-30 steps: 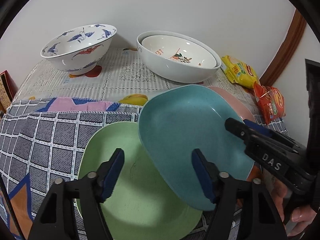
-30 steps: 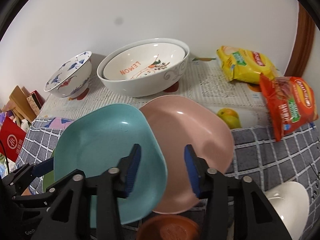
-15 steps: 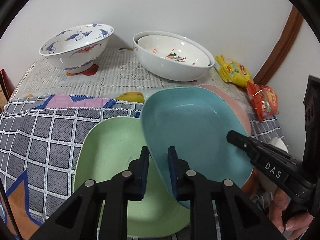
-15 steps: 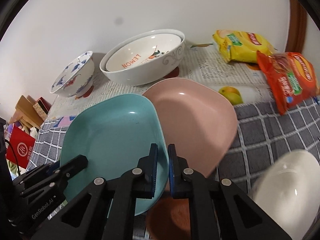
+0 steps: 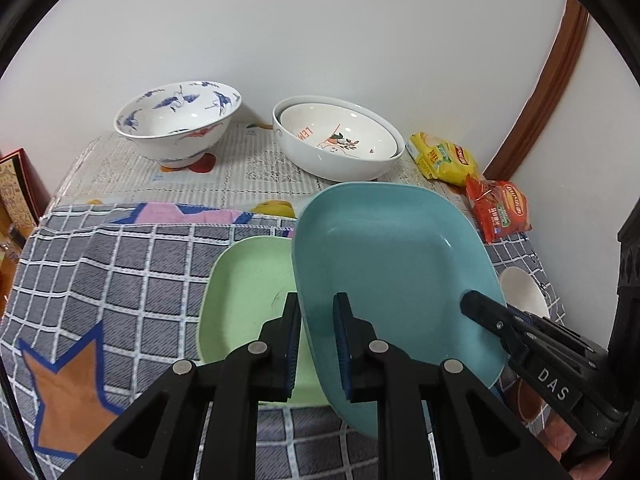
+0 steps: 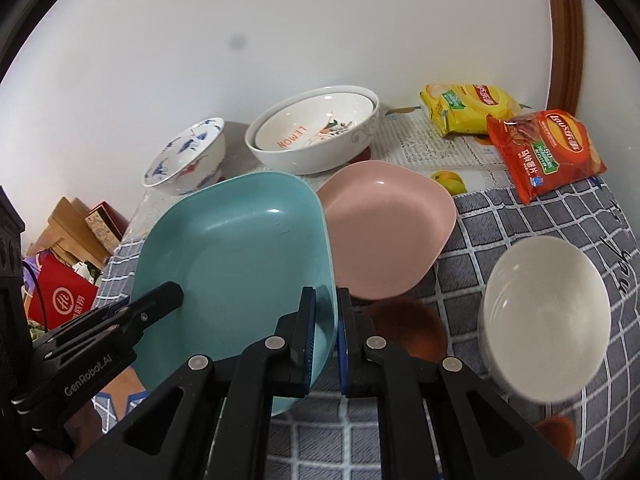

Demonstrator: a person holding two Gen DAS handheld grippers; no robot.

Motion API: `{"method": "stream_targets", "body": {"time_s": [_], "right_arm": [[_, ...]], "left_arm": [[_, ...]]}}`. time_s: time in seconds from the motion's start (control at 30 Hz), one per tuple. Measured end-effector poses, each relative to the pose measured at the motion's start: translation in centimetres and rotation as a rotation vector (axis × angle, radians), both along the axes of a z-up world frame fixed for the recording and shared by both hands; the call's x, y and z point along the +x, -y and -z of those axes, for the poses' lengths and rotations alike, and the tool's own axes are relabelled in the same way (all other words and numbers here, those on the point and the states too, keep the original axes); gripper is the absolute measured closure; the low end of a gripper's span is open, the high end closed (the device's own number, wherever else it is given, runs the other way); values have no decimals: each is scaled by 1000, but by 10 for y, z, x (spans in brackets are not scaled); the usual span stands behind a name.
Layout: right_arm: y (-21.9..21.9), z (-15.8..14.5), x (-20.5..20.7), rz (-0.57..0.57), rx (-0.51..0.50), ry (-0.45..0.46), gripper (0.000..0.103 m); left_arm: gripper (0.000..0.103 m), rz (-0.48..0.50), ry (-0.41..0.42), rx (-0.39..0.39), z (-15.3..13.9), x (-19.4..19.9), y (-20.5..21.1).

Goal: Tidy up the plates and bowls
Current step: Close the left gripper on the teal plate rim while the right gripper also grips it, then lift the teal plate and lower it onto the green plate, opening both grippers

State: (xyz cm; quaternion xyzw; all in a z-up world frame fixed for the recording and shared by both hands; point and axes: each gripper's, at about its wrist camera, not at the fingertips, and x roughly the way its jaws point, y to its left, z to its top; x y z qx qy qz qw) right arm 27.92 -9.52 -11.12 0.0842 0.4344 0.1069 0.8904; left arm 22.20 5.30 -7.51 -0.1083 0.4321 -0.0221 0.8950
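Two white bowls (image 5: pixel 336 148) sit nested at the back already. The teal plate (image 5: pixel 392 280) hangs tilted between green plate (image 5: pixel 244 292) and pink plate (image 6: pixel 384 236), left gripper (image 5: pixel 316 340) and right gripper (image 6: pixel 325 336) clamped on opposite rims. Plates unstacked; crane bowl (image 5: pixel 178 124) and small white bowl (image 6: pixel 544 312) loose.

A grey checked cloth (image 6: pixel 520 216) covers the near part of the worktop, a pale printed cover (image 5: pixel 256 168) lies behind it, a yellow snack bag (image 6: pixel 468 108) and an orange-red crisp bag (image 6: pixel 548 152) rest near the wooden door frame (image 5: pixel 548 72), and what seem to be cardboard boxes (image 6: pixel 76 228) and a red bag (image 6: pixel 64 296) sit beyond the left edge.
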Motion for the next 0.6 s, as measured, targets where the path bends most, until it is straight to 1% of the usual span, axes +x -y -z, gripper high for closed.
{"method": "stream_targets", "body": {"time_s": [0.3, 0.43, 0.6], "right_arm": [[-19, -11, -28, 7, -5, 7, 94], [-30, -10, -35, 3, -9, 3, 94], [-46, -2, -37, -13, -3, -26, 94]], "left_arm": [[87, -7, 17, -4, -8, -24, -15], [87, -17, 10, -8, -5, -31, -24], [87, -34, -11, -8, 4, -36, -40]]}}
